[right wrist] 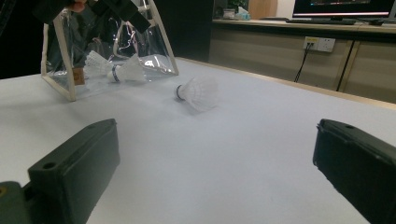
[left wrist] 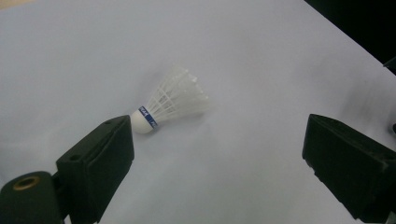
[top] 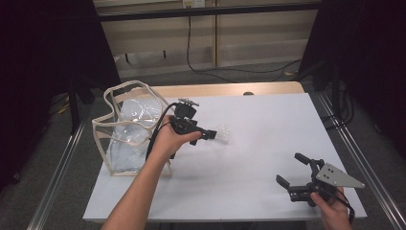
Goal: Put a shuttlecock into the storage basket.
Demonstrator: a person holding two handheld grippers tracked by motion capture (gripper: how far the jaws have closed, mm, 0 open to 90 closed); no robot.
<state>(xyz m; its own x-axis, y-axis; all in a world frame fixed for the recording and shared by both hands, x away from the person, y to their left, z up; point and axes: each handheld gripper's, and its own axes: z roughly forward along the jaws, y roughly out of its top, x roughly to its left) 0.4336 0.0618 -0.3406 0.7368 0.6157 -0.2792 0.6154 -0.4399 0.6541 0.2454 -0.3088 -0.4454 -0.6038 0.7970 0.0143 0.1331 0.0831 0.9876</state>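
A white shuttlecock (top: 223, 134) (left wrist: 170, 105) (right wrist: 198, 92) with a blue band on its cork lies on its side on the white table (top: 258, 143). My left gripper (top: 210, 135) (left wrist: 219, 140) hovers just left of it, open, with the cork near the left jaw and nothing between the jaws. A clear plastic bag (top: 129, 129) (right wrist: 159, 51) with cream trim stands at the table's left, and two more shuttlecocks (right wrist: 114, 70) lie inside it. At the front right, my right gripper (top: 289, 168) (right wrist: 217, 149) is open and empty, pointing toward the bag.
The table's wooden far edge (top: 230, 89) shows behind the white top. Metal rails (top: 356, 158) run along both sides of the table. Cables (top: 201, 62) lie on the floor beyond, by a cabinet with a wall socket (right wrist: 319, 44).
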